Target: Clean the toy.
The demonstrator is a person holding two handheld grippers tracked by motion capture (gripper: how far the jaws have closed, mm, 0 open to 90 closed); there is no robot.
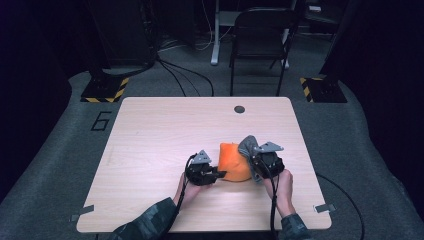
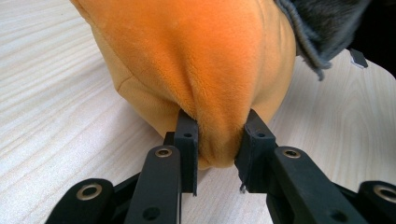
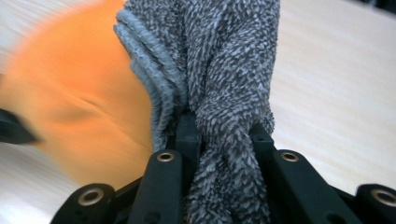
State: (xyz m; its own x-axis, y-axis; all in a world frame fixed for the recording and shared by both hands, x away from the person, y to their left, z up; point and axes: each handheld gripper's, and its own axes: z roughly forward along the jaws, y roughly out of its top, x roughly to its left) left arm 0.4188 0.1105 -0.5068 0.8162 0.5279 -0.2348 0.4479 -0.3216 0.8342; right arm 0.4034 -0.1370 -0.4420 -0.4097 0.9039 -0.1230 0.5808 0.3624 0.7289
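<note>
Between my two claws sits the orange cloth (image 1: 234, 162), its bottom fold pinched in my left claw (image 1: 218, 174) low at the tabletop. My right claw (image 1: 256, 161) is clamped on the grey cloth (image 3: 224, 74), which lies bunched against the orange one's far side from my left and runs lengthwise up out of my jaws. I judge the pull goes rightward and up: bare table (image 1: 165, 125) lies open there, the near edge close behind my hands.

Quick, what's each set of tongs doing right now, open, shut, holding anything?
Left tongs: shut on the orange cloth.
Right tongs: shut on the grey cloth.
</note>
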